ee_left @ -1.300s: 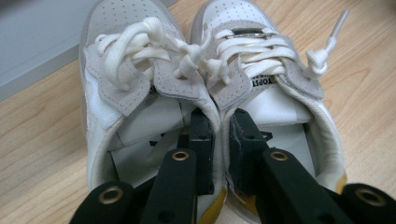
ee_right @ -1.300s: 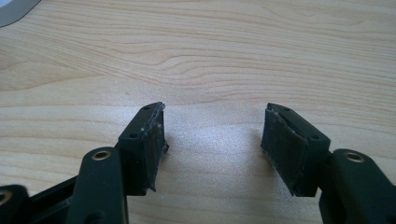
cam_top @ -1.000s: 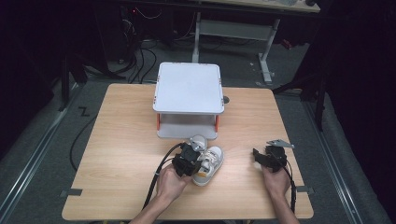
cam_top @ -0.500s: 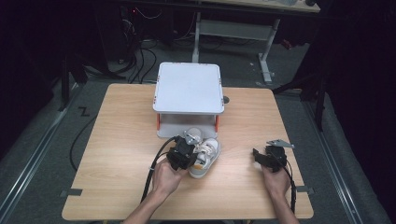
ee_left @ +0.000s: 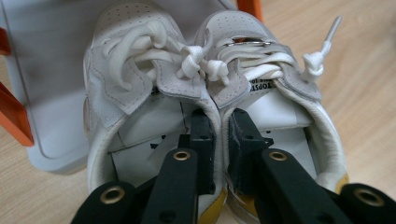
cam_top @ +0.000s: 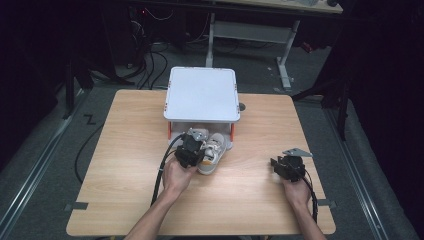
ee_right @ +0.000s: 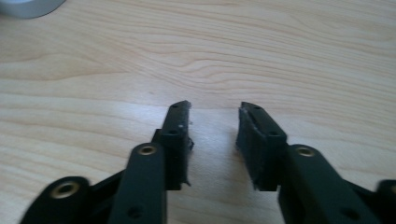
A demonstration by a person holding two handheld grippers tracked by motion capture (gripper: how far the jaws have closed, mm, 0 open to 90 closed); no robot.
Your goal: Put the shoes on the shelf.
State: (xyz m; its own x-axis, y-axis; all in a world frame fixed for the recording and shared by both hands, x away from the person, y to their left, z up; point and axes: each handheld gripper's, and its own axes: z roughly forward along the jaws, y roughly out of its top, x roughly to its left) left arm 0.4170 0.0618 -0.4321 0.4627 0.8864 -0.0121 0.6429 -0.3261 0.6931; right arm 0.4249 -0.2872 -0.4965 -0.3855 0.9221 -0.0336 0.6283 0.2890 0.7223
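Shoes (cam_top: 212, 150), a white pair, now sit at the front edge of the white stand (cam_top: 202, 95); in the high view they have slid from nearer the person toward twelve o'clock, toes just entering its lower shelf. The left gripper (cam_top: 190, 149) pushes them, wrist extended forward. At four o'clock, well apart, the right gripper (cam_top: 282, 164) rests low over the surface (cam_top: 125, 165).

In the left gripper view, the jaws are clenched on the two touching inner collars of the shoes (ee_left: 215, 107), pointing level toward the stand (ee_left: 51, 79).

In the right gripper view, the right gripper (ee_right: 214, 116) has jaws just narrowed, parted, grasping nothing above bare surface (ee_right: 280, 56).

Judged, shelving is nearly done.
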